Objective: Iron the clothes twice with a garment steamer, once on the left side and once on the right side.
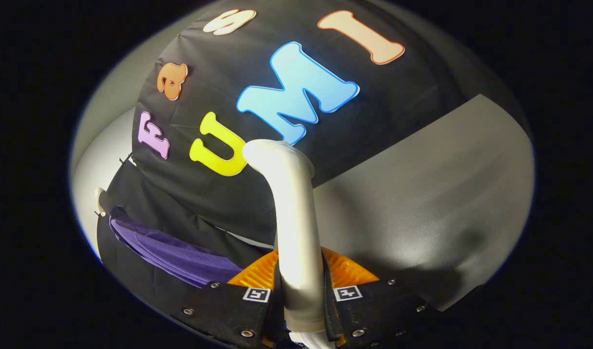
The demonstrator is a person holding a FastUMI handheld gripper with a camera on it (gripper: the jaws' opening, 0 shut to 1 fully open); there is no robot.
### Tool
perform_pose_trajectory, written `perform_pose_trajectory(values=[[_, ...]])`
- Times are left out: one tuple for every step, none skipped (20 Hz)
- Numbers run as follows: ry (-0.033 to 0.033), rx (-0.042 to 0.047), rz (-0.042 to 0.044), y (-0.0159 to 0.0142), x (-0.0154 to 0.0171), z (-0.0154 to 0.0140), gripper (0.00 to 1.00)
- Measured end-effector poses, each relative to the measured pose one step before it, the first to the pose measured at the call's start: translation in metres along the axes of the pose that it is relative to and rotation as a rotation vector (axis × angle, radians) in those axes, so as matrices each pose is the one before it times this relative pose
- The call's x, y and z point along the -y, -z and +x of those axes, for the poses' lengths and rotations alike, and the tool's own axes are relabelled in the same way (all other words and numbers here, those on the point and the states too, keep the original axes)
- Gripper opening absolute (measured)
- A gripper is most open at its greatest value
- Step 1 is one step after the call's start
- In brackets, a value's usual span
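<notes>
Claw (298, 291) clamps both fingers on the garment steamer (294, 228) handle, head at twelve o'clock, ready for a pass. Purple garment (175, 254) hangs at nine o'clock (apart, not yet touched) against the booth wall.

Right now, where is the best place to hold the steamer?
Around its straight handle, where the gripper is shut on it, fingers on either side. The shaft is narrow and even there, while the bent head beyond faces the purple garment.
</notes>
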State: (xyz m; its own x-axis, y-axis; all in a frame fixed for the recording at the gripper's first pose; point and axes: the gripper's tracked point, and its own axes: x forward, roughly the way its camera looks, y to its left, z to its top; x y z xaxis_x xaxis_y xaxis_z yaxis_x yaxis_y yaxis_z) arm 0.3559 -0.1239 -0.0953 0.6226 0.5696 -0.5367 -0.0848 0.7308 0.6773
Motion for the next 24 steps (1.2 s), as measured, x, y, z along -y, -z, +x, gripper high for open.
perform_pose_trajectory(values=[[0.01047,0.03228,-0.00927,0.00292,-0.00941,-0.01277,0.33],[0.01731,0.03407,-0.01591,0.00786,-0.00981,-0.01277,0.33],[0.02102,0.02899,-0.01802,0.00703,-0.0092,-0.01402,0.33],[0.0153,0.02247,-0.01672,0.01045,-0.01032,-0.01573,0.33],[0.00691,0.01621,-0.00466,0.00916,-0.01083,-0.01596,0.33],[0.0025,0.02312,0.00467,0.00813,-0.01187,-0.01589,0.33],[0.00455,0.02017,-0.0045,0.00712,-0.00989,-0.01478,0.33],[0.01477,0.02327,-0.00347,0.00747,-0.00714,-0.01203,0.33],[0.01799,0.02954,-0.00589,0.00499,-0.00647,-0.01134,0.33],[0.01197,0.02711,-0.01517,0.00547,-0.00787,-0.01208,0.33],[0.00624,0.02205,-0.01568,0.00513,-0.00978,-0.01104,0.33],[0.0001,0.0241,-0.01193,0.005,-0.01152,-0.00993,0.33],[-0.00288,0.03146,-0.00065,0.00011,-0.01059,-0.00835,0.33],[-0.00204,0.01681,-0.0053,0.00034,-0.0099,-0.00643,0.33],[-0.00087,0.00992,-0.00893,0.00169,-0.01009,-0.00463,0.33],[-0.00371,0.01283,-0.01176,0.00194,-0.01008,-0.00503,0.33],[-0.00766,0.01878,-0.01773,-0.00153,-0.01156,-0.00525,0.33],[-0.00745,0.01879,-0.01902,0.00028,-0.01066,-0.00403,0.33],[-0.00819,0.01471,-0.02014,0.00099,-0.01005,-0.00301,0.33],[-0.00634,0.01589,-0.02148,0.0016,-0.01019,-0.00151,0.33],[-0.00538,0.01122,-0.03048,0.00169,-0.00959,0.00001,0.33],[-0.00939,-0.004,-0.03928,0.00508,-0.0092,-0.00021,0.33],[-0.01773,-0.00687,-0.03194,0.00533,-0.01037,-0.00179,0.33],[-0.01774,0.00002,-0.02646,0.00194,-0.01126,-0.00292,0.33]])
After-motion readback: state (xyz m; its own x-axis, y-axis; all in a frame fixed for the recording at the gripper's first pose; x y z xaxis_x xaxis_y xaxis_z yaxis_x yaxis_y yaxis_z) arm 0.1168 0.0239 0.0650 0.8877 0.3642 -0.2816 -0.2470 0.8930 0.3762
